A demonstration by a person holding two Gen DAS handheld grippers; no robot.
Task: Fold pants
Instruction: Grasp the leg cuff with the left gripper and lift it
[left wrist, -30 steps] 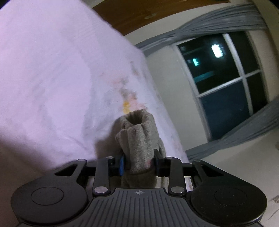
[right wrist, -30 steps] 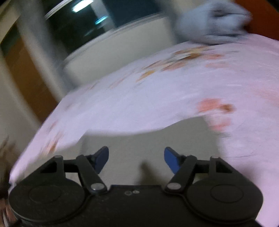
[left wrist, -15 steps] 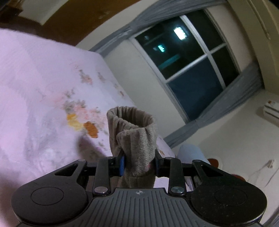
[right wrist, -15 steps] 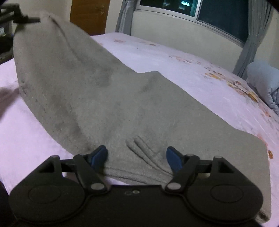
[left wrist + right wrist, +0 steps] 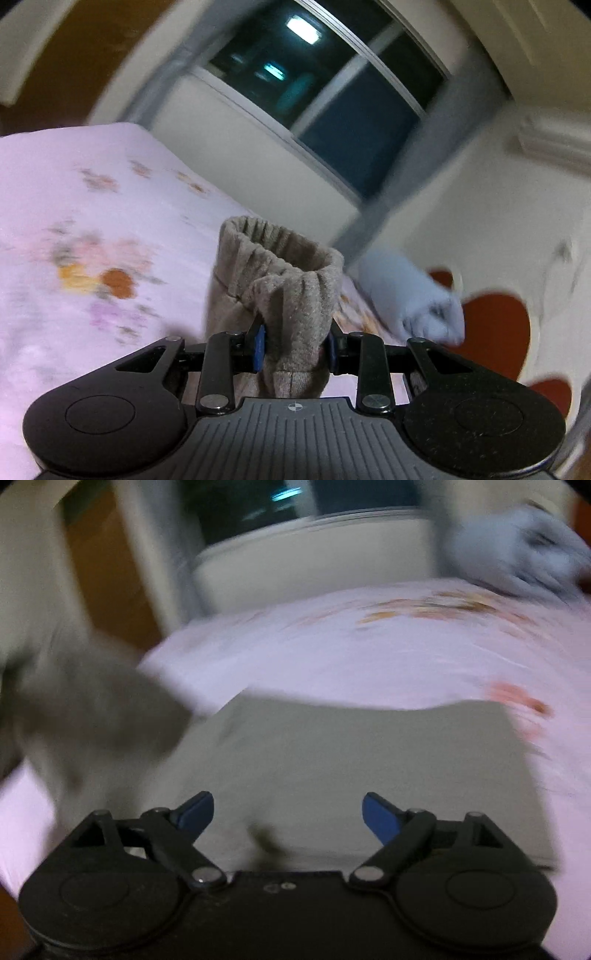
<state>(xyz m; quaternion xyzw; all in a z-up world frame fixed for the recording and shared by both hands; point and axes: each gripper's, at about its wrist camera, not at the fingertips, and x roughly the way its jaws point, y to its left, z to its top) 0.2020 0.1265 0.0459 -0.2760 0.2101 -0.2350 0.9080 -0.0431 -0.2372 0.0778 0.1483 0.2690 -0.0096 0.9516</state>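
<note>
The pants are grey-beige fleece. In the left wrist view my left gripper (image 5: 294, 350) is shut on a bunched cuff of the pants (image 5: 291, 295), held up above the pink floral bed sheet (image 5: 74, 206). In the right wrist view my right gripper (image 5: 288, 814) is open and empty, low over the flat part of the pants (image 5: 369, 768) on the bed. A raised, blurred part of the pants (image 5: 85, 701) hangs at the left.
A folded pale blue blanket (image 5: 413, 299) lies at the bed's far end, also in the right wrist view (image 5: 517, 565). A dark window (image 5: 332, 92) with grey curtains is behind the bed. A wooden door (image 5: 107, 572) stands at the left.
The left gripper has swung up and right with the cuff still in it. The right view has shifted and blurred; the lifted pants part now hangs at its left. The right gripper stays open.
</note>
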